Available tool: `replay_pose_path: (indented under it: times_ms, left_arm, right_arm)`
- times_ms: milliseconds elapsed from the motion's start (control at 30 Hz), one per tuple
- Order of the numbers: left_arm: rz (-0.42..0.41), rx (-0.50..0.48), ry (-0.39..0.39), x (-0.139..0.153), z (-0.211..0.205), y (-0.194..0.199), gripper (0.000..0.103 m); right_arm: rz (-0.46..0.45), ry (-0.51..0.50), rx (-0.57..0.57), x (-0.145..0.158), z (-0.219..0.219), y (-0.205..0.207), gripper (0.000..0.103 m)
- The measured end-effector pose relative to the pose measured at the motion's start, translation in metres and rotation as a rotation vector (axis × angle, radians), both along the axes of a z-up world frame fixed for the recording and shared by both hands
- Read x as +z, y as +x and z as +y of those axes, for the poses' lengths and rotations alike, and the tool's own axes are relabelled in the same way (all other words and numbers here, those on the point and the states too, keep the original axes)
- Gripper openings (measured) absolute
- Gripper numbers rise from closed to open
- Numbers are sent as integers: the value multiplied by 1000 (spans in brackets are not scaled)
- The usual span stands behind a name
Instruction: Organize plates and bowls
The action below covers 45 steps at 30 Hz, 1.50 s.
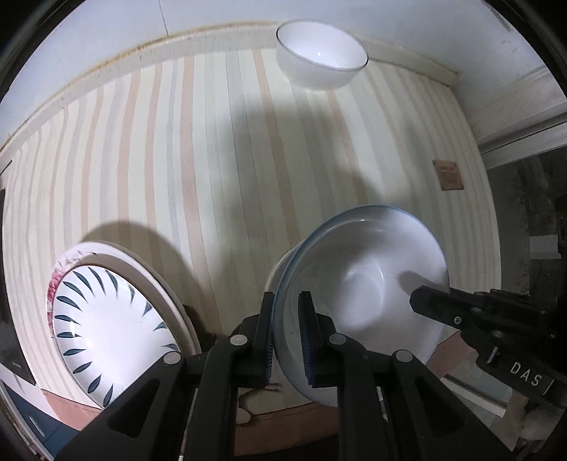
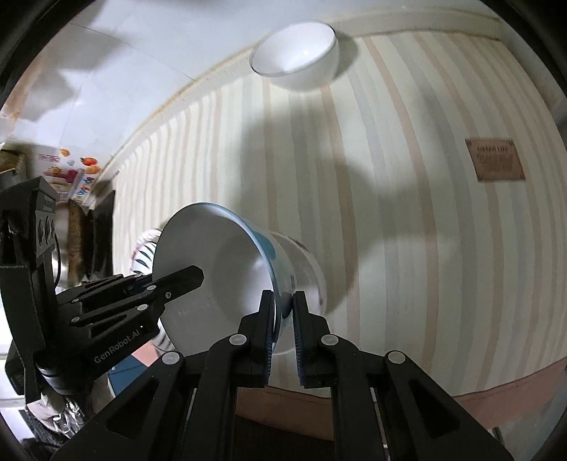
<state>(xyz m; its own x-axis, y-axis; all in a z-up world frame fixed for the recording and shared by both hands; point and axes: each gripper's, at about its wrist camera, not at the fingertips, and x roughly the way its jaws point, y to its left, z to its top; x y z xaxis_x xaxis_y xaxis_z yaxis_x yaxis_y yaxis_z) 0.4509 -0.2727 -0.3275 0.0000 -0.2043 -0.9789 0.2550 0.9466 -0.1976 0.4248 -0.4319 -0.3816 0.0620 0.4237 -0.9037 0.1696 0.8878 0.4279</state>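
Observation:
A blue-rimmed white bowl is held up over the striped tablecloth, with both grippers on its rim. My left gripper is shut on the near left rim. My right gripper is shut on the opposite rim of the same bowl, and it shows in the left wrist view at the bowl's right side. A plain white bowl stands at the table's far edge, also in the right wrist view. A leaf-patterned plate lies on a floral plate at the near left.
A brown label is on the cloth at the right. A wall runs behind the table. Boxes and clutter sit off the table's left end. The table's front edge is near the right gripper.

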Motion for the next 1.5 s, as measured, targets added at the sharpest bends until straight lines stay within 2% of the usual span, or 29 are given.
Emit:
replay_pose_path:
  times_ms: [233, 633, 700, 800, 867, 933, 967, 1033, 1067, 1100, 1333, 1500]
  left_arm:
    - [3, -32, 52, -13, -7, -3, 11]
    - [-21, -72, 104, -18, -13, -4, 11]
    - [-26, -66, 94, -12, -8, -3, 11]
    - [-88, -44, 93, 9, 5, -1, 12]
    - [-112, -18, 81, 22, 13, 5, 12]
    - [-136, 10, 49, 39, 20, 17, 12]
    - [-150, 25, 39, 46, 21, 25, 14]
    - [-174, 57, 9, 55, 20, 48, 22]
    - [-177, 76, -5, 56, 18, 61, 22]
    - [-176, 94, -20, 54, 15, 72, 22]
    - [-133, 186, -127, 32, -6, 155, 22]
    - [-121, 210, -129, 18, -17, 189, 22]
  right_arm:
    - [43, 2, -6, -19, -1, -9, 12]
    - [68, -3, -6, -27, 1, -3, 12]
    - [74, 17, -14, -27, -2, -4, 12]
    - [79, 55, -22, -22, -8, -2, 12]
    - [47, 74, -36, -10, -17, 3, 12]
    - [18, 82, -51, 2, -28, 10, 12]
    - [-3, 88, -70, 9, -35, 17, 16]
    - [-50, 98, -102, 19, -49, 32, 28]
    - [-74, 99, -115, 22, -55, 41, 40]
    - [-98, 96, -137, 23, -63, 55, 47]
    - [-188, 53, -213, 7, -89, 138, 47]
    - [-208, 34, -232, -12, -90, 181, 47]
